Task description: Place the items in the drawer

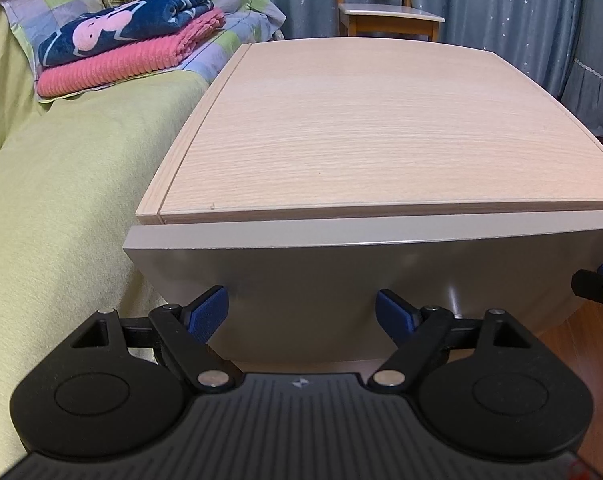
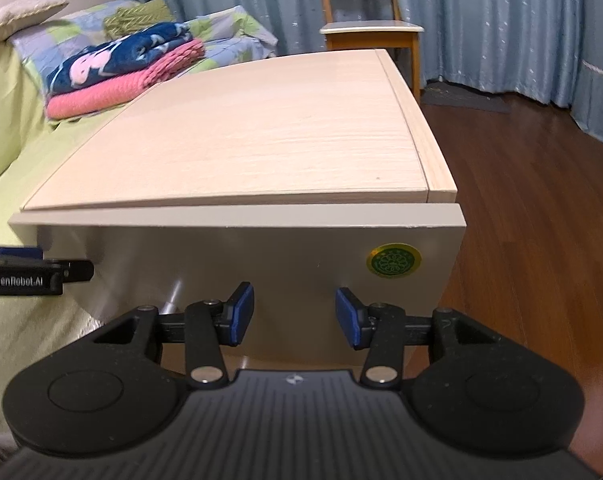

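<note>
A bedside cabinet with a pale wood top (image 1: 381,128) (image 2: 261,136) stands against the bed. Its grey drawer front (image 1: 361,280) (image 2: 261,256) looks closed and fills the space ahead of both grippers. My left gripper (image 1: 301,312) is open, its blue pads close to the drawer front's left half, holding nothing. My right gripper (image 2: 294,316) is open before the right half, below a round green and gold sticker (image 2: 393,261). Each gripper shows at the edge of the other's view. Folded towels, one navy (image 1: 129,28) (image 2: 121,60) on one pink (image 1: 121,64) (image 2: 113,92), lie on the bed.
A bed with a green cover (image 1: 53,208) (image 2: 1,152) runs along the cabinet's left side, with pillows at its head. A wooden chair (image 1: 385,12) (image 2: 365,24) stands behind the cabinet before blue curtains. Dark wood floor (image 2: 541,200) lies to the right.
</note>
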Motion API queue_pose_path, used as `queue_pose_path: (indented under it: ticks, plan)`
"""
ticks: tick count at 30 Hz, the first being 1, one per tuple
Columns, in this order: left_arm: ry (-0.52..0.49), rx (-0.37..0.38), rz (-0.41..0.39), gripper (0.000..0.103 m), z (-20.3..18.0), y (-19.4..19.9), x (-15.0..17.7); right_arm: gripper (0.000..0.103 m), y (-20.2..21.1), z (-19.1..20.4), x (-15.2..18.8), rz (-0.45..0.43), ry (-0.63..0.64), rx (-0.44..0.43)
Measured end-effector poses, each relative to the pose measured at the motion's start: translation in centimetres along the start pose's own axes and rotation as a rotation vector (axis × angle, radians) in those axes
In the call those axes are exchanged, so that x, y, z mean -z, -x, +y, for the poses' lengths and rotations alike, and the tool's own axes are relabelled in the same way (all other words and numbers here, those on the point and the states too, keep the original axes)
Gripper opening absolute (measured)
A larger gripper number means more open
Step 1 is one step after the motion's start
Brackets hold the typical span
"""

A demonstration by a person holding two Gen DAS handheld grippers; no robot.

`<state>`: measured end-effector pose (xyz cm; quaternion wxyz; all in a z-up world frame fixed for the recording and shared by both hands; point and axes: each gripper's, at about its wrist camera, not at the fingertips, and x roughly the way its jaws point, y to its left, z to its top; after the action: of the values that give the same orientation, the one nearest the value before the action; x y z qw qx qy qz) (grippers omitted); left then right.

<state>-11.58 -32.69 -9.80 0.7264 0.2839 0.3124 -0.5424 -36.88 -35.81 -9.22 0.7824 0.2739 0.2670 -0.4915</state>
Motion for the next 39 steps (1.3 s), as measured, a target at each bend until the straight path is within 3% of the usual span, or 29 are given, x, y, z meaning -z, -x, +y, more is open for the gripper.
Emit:
queue_pose_path:
  ticks: [7,16,39]
  plan:
    - [-0.006,-0.002,-0.019,0.083,0.0,0.2,0.4,0.042,-0.4,0.2,-0.1,0.008,-0.022,0.025]
    - [0.013,-0.024,-0.148,0.082,0.9,2.5,1.2,0.042,0.9,0.8,0.3,-0.064,0.071,0.035]
    - [0.01,-0.005,-0.146,0.082,1.5,1.8,-0.2,0.043,0.5,2.0,-0.3,-0.097,0.012,0.098]
